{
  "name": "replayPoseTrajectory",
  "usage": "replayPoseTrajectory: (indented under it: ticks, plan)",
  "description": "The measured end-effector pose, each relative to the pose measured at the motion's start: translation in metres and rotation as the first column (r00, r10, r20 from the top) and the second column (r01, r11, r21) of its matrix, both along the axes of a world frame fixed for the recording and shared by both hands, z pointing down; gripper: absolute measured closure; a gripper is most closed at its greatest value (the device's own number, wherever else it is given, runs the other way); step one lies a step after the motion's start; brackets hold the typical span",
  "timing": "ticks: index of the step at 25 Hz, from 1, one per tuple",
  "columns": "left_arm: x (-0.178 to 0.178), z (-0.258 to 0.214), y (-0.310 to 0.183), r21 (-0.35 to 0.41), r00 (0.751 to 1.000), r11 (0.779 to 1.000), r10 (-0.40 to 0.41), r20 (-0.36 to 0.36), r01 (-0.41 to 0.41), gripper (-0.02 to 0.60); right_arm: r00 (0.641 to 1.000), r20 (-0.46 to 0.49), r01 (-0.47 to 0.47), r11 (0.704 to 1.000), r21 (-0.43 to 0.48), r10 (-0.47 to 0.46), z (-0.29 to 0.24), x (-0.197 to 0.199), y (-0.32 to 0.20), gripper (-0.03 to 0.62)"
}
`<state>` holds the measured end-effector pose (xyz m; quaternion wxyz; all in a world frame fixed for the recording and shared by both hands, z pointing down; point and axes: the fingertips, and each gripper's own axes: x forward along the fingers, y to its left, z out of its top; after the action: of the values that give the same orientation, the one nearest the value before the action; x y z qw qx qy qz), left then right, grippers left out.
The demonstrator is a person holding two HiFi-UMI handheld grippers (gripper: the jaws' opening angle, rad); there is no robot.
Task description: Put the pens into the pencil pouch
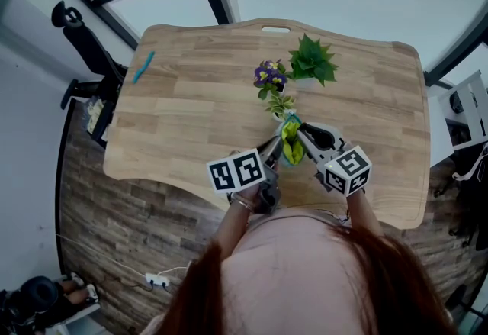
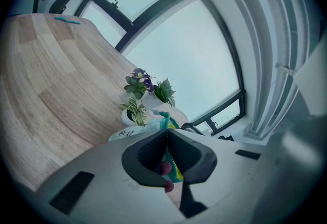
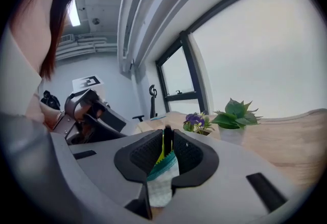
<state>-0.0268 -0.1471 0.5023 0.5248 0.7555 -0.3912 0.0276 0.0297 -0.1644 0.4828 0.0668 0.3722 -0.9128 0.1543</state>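
Head view: left gripper [image 1: 276,147] and right gripper [image 1: 303,133] each clamp the pencil pouch [image 1: 290,149]; a teal pen [image 1: 143,66] lies well apart, not yet packed.

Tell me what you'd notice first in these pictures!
First, the yellow-green pouch, pinched between the left claw and the right claw above the near edge of the wooden table. Just behind it stand little potted plants, one with purple flowers. A lone teal pen lies at its far left corner.
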Motion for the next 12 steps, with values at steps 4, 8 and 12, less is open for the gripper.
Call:
replayPoseTrajectory:
  ticks: [4,8,12]
  plan:
    - [0.001,0.001,0.0,-0.002,1.0,1.0,0.002,-0.003,-0.002,0.572,0.998,-0.051,0.034,0.999,-0.005,-0.034,0.004,-0.003,0.002,0.522]
    - [0.002,0.001,0.0,0.005,1.0,1.0,0.009,0.004,-0.009,0.572,0.999,-0.045,0.03,1.0,-0.001,-0.03,-0.001,-0.004,0.001,0.514]
    - [0.003,0.0,0.0,0.025,0.999,1.0,0.013,0.034,-0.014,0.572,1.0,-0.023,0.011,1.0,0.016,-0.01,-0.012,0.0,-0.002,0.514]
